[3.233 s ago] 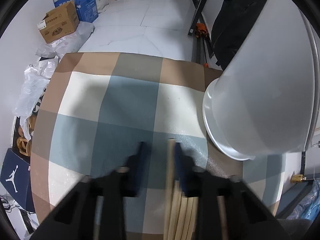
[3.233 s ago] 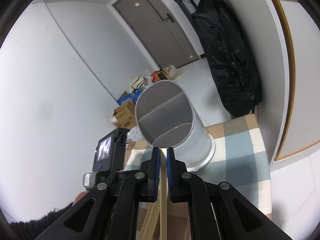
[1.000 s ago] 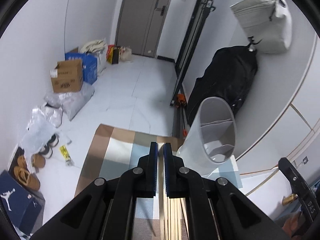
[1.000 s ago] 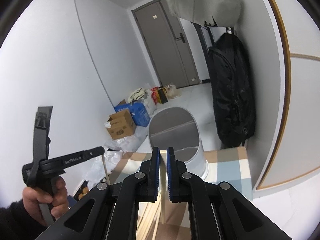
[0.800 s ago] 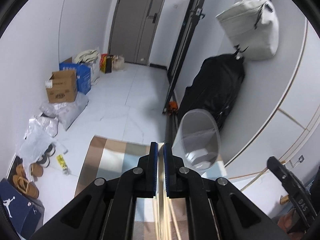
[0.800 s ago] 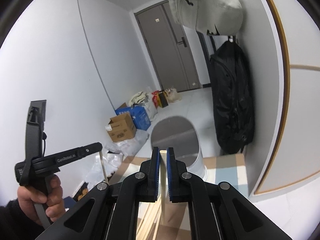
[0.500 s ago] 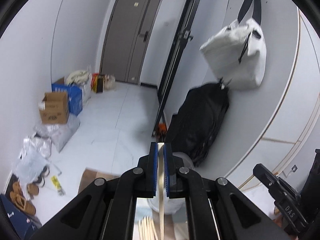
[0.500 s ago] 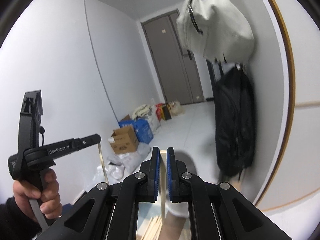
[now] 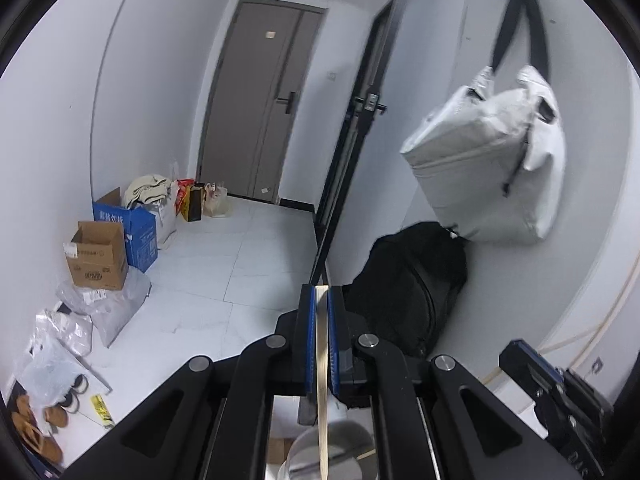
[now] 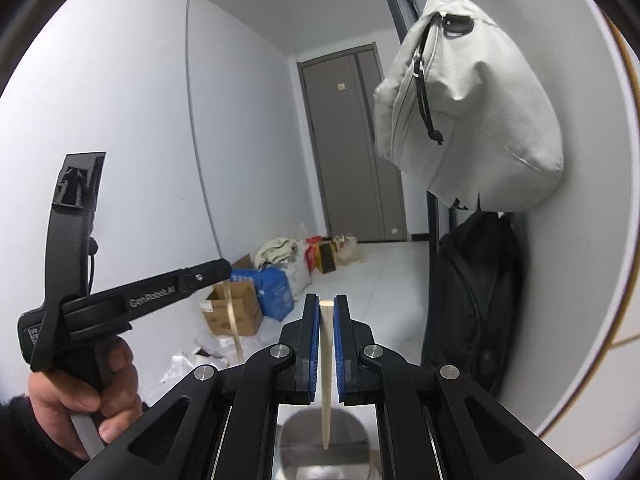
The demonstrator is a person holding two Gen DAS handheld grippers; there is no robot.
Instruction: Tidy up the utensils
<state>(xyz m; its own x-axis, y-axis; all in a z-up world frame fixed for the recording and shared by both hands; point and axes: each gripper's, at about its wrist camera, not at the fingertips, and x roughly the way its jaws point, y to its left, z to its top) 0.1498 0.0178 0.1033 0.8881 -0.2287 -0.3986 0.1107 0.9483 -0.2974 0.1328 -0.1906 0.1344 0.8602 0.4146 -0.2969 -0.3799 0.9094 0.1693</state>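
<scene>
My left gripper (image 9: 319, 300) is shut on a pale wooden chopstick (image 9: 321, 360) that hangs steeply down between its blue pads. Its lower end hangs over the mouth of the grey-white utensil holder (image 9: 352, 454) at the bottom edge. My right gripper (image 10: 327, 308) is shut on a second chopstick (image 10: 326, 360), whose thin tip points down over the holder's opening (image 10: 300, 436). In the right wrist view a hand holds the left gripper (image 10: 224, 270) at the left, its chopstick (image 10: 234, 320) dangling. The right gripper's body (image 9: 560, 392) shows at the lower right of the left wrist view.
A light grey bag (image 9: 492, 168) hangs on the right wall above a black backpack (image 9: 404, 288). Cardboard and blue boxes (image 9: 104, 252) and plastic bags line the left wall. A grey door (image 9: 260, 104) closes the far end of the tiled floor.
Both grippers have risen, each with a chopstick. The table has dropped out of view and the holder has sunk to the bottom edge. Before that the left gripper stood open over chopsticks on the table.
</scene>
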